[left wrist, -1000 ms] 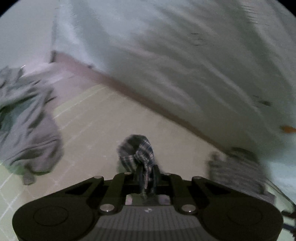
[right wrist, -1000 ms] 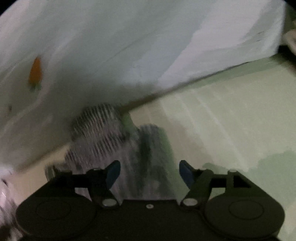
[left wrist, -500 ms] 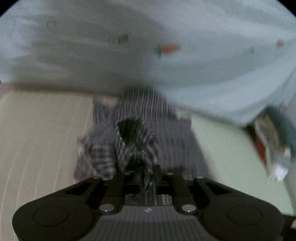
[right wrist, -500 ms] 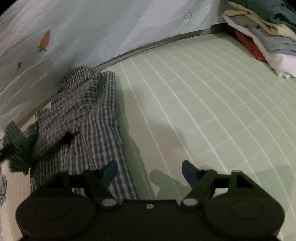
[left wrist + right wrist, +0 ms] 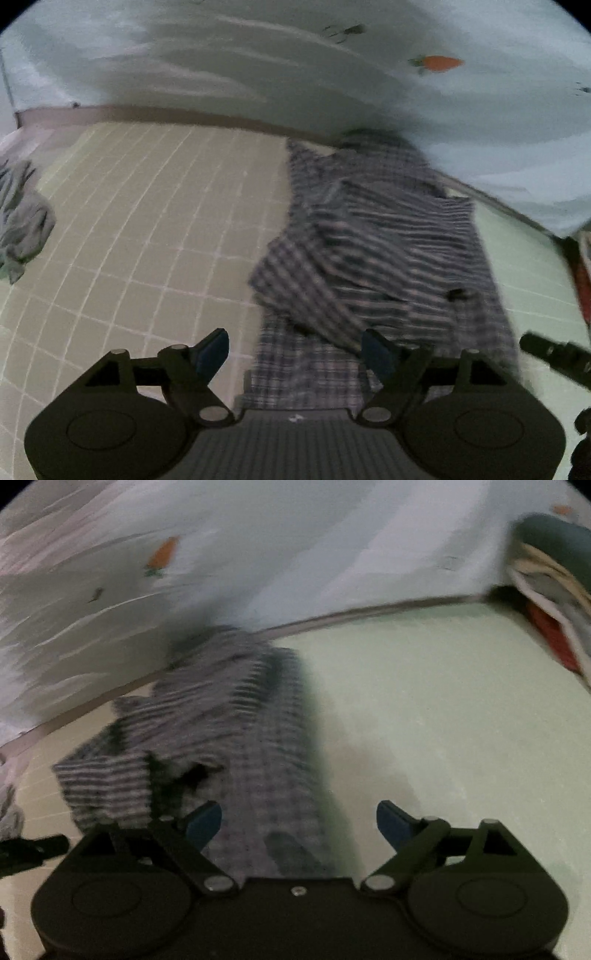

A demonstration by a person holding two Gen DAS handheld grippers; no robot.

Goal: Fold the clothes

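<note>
A dark plaid shirt (image 5: 373, 258) lies crumpled and partly folded on the pale green gridded mat (image 5: 147, 229), its far end against a light sheet with carrot prints (image 5: 332, 74). My left gripper (image 5: 295, 350) hovers over the shirt's near edge; its jaws are opening and its blue pads (image 5: 212, 350) press on nothing. In the right wrist view the same shirt (image 5: 229, 738) runs from the sheet down to my right gripper (image 5: 299, 827), whose jaws are also opening, with cloth beneath the left pad (image 5: 203, 823) but not gripped.
A grey garment (image 5: 22, 221) lies bunched at the mat's left edge. A stack of folded clothes (image 5: 554, 602) sits at the far right. Part of the other gripper (image 5: 554, 354) shows at the right of the left wrist view.
My left gripper was shut on a bunch of plaid cloth; it has let go and its jaws stand wide. Both views have swung across the mat toward the shirt. The right jaws have widened.
</note>
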